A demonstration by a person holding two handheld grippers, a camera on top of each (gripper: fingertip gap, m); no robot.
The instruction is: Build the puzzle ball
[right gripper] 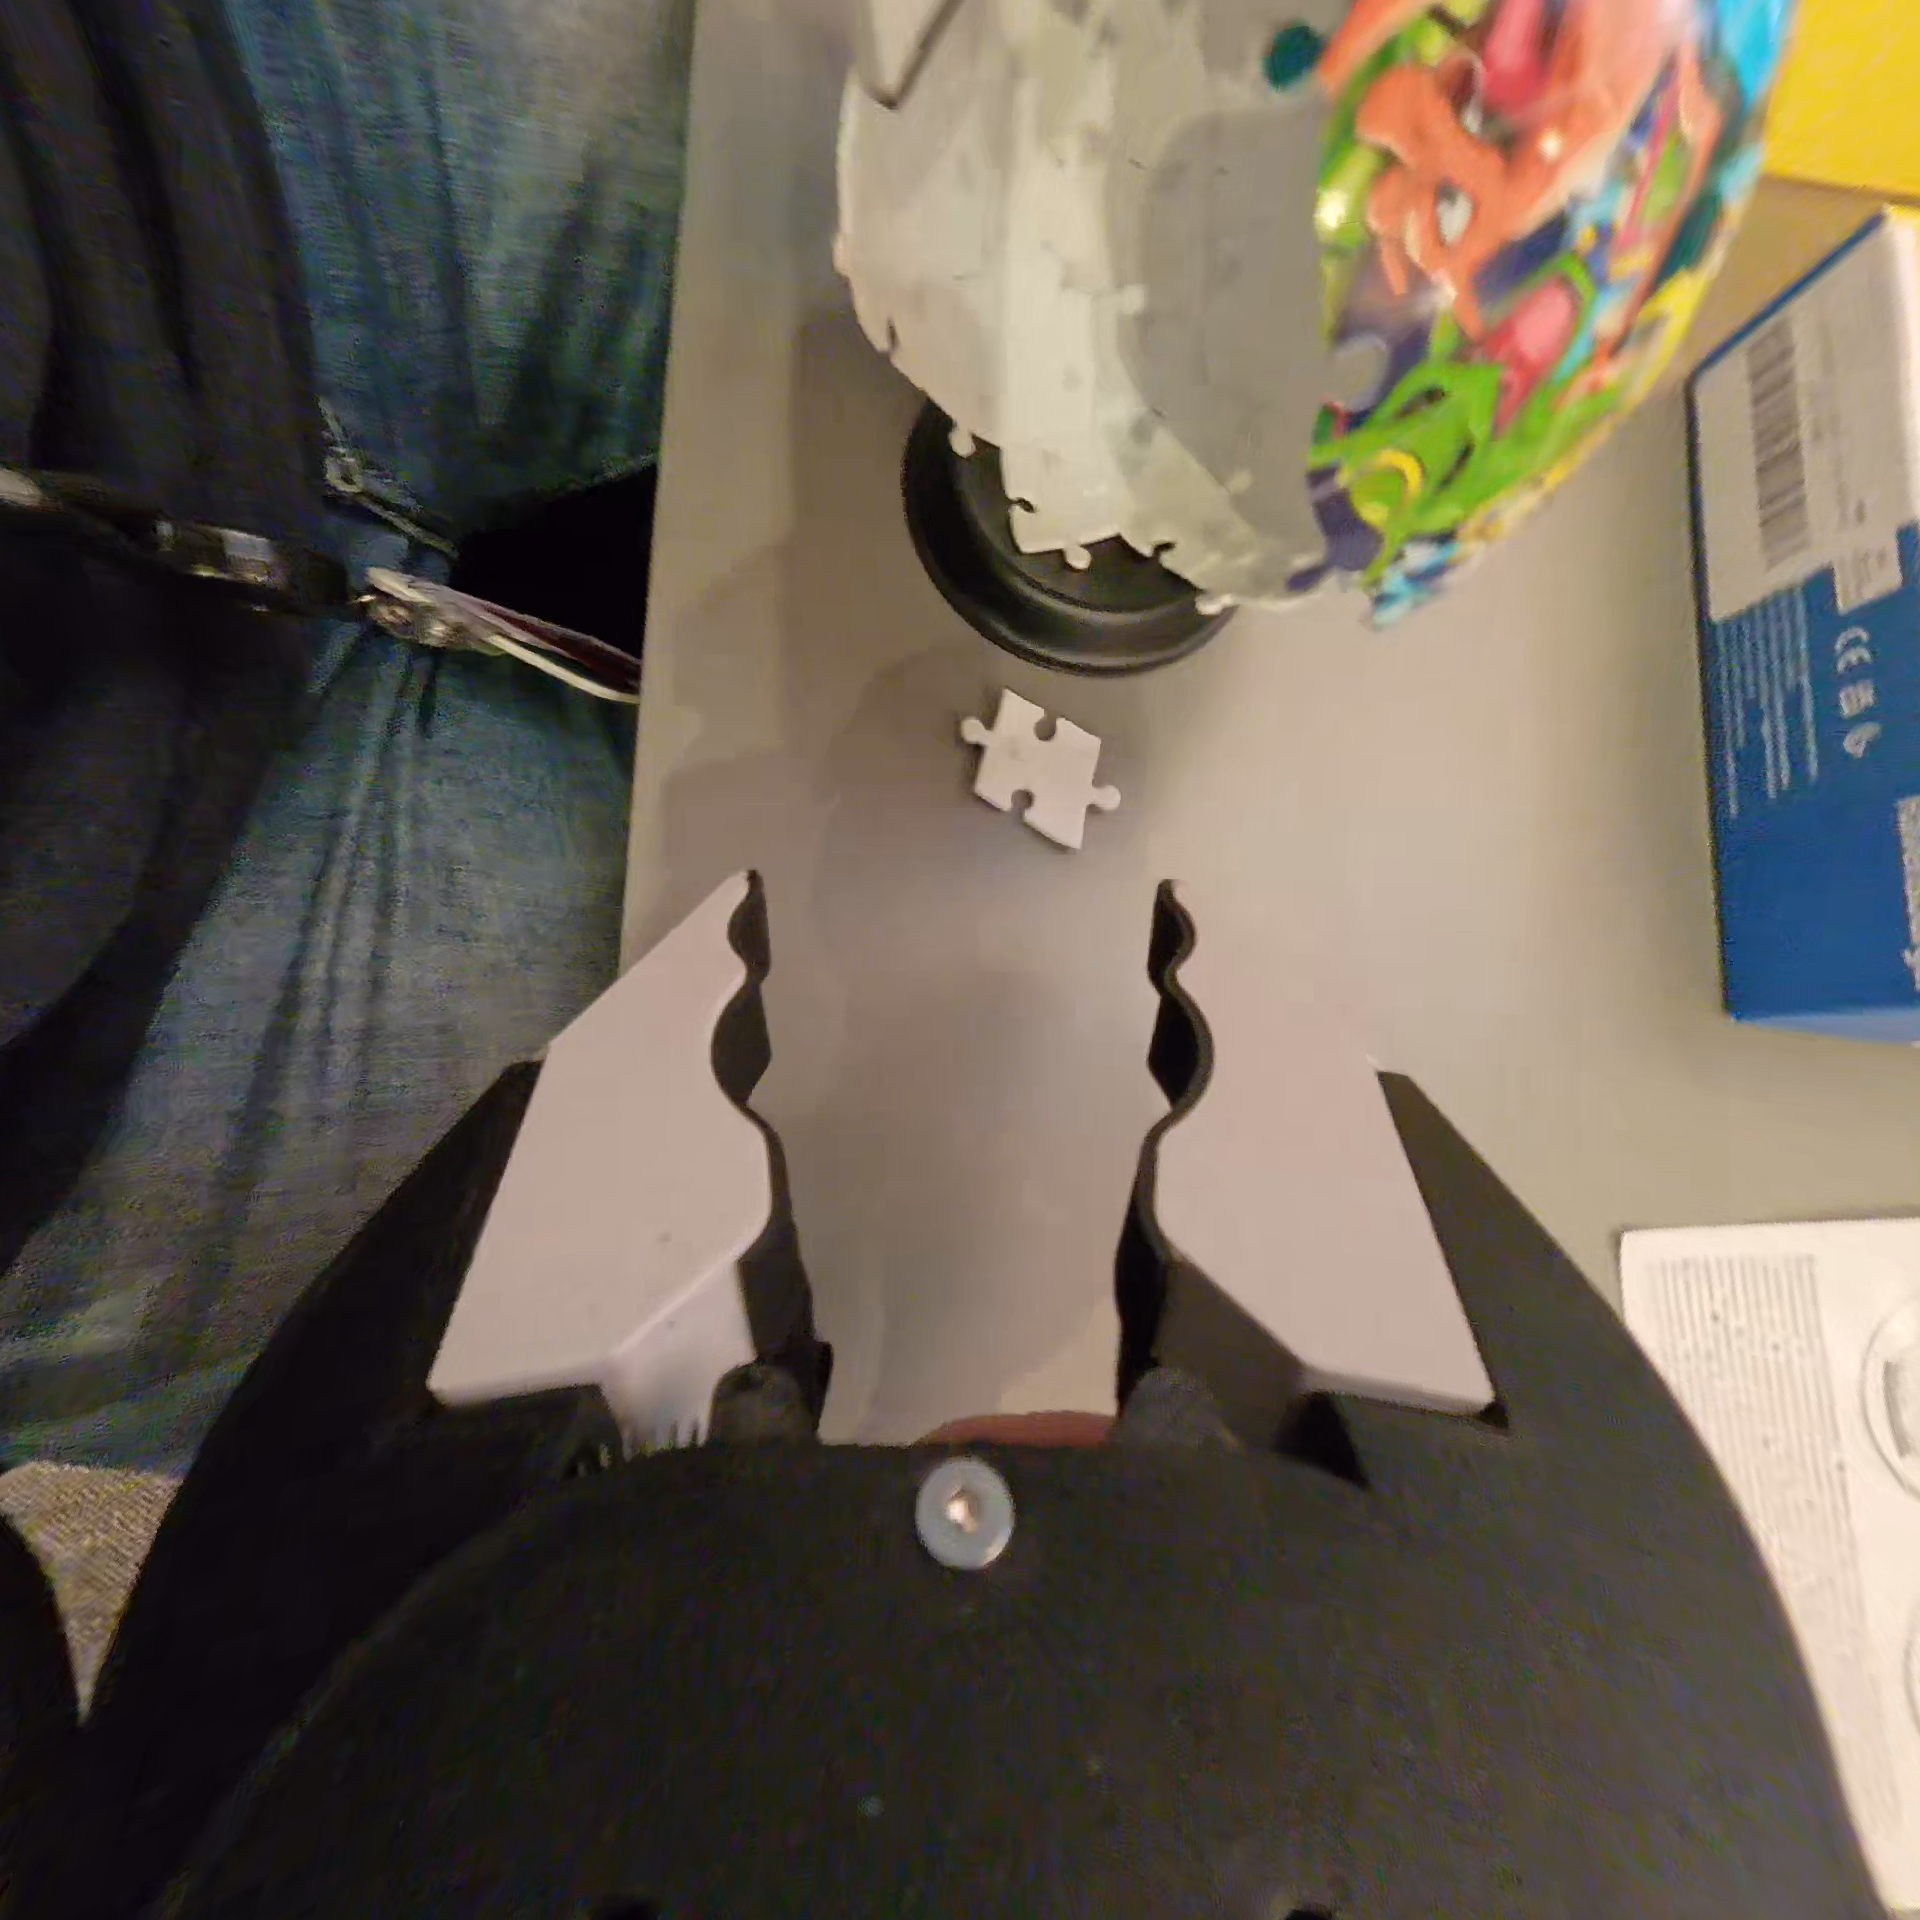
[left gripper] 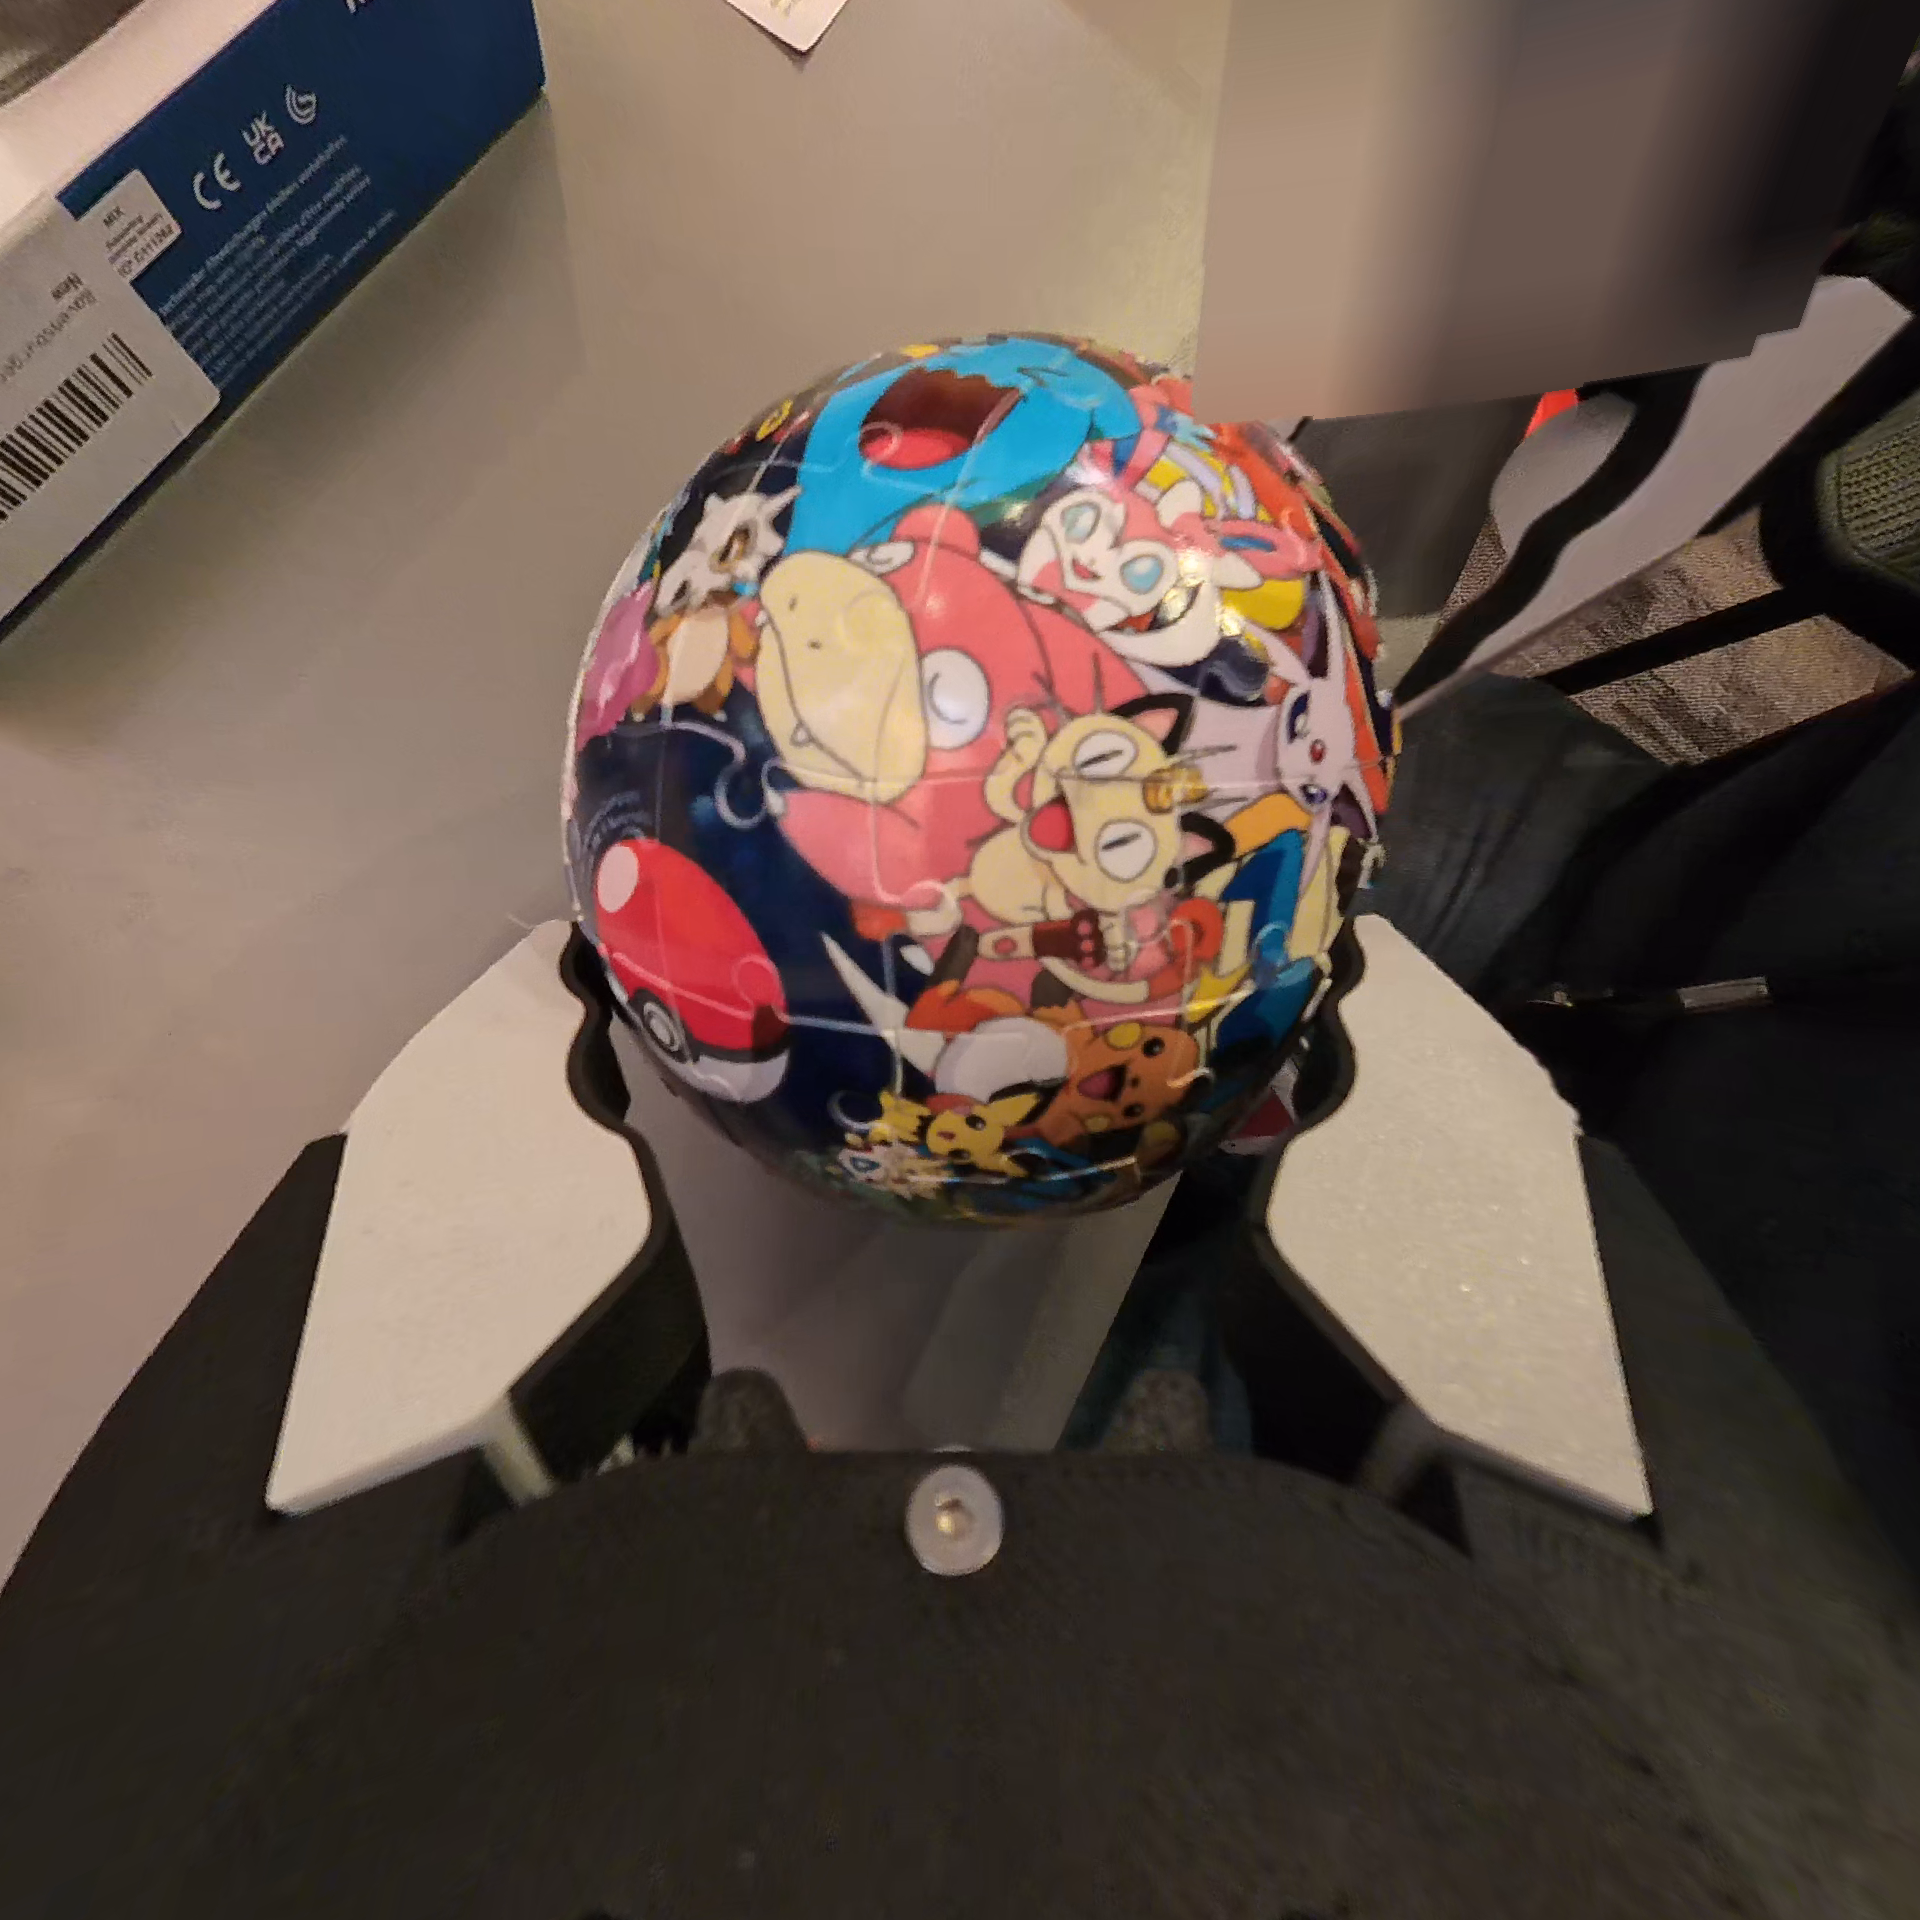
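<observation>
Colourful cartoon prints cover the puzzle ball, which the left gripper clasps between its fingers above the grey table; one gap shows near its top. Close by, the right gripper hangs spread and empty just short of a loose grey puzzle piece lying beside a black stand.
</observation>
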